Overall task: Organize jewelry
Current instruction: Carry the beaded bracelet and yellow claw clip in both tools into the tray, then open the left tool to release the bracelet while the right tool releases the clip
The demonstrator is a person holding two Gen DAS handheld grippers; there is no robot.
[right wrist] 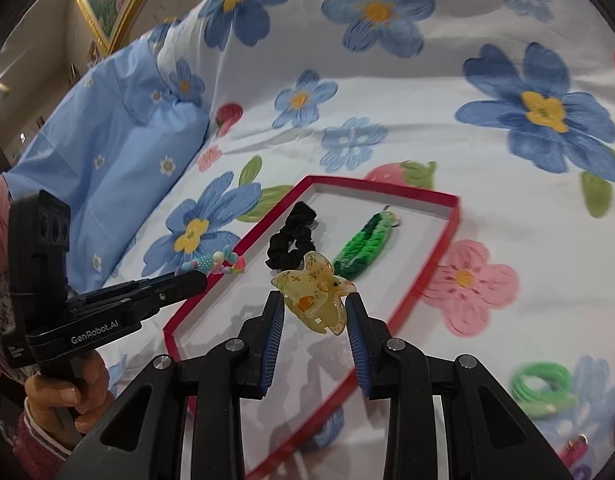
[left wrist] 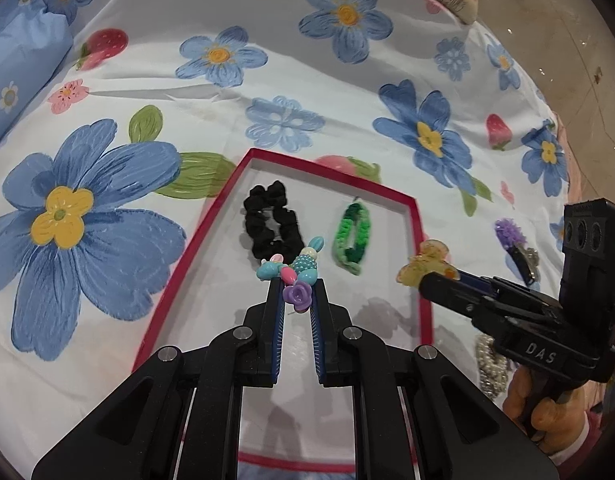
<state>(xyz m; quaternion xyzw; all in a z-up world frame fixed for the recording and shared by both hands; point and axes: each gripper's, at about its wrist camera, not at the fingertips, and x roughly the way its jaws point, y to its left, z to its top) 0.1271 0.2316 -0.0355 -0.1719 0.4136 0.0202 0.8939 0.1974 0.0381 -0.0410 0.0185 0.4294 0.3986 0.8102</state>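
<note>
The left gripper [left wrist: 298, 286] pointed steeply downward, its fingers [left wrist: 276, 300] nearly closed and pinching something small at their tips. The right gripper [right wrist: 316, 308] was tilted down likewise, its fingers [right wrist: 357, 316] partly apart and clamping an item between them. A bare hand [right wrist: 63, 392] gripped each handle.

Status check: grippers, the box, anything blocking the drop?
Left gripper shut on beaded bracelet. Right gripper shut on yellow claw clip. Both over red box; black scrunchie and green band inside, near floor bare.
</note>
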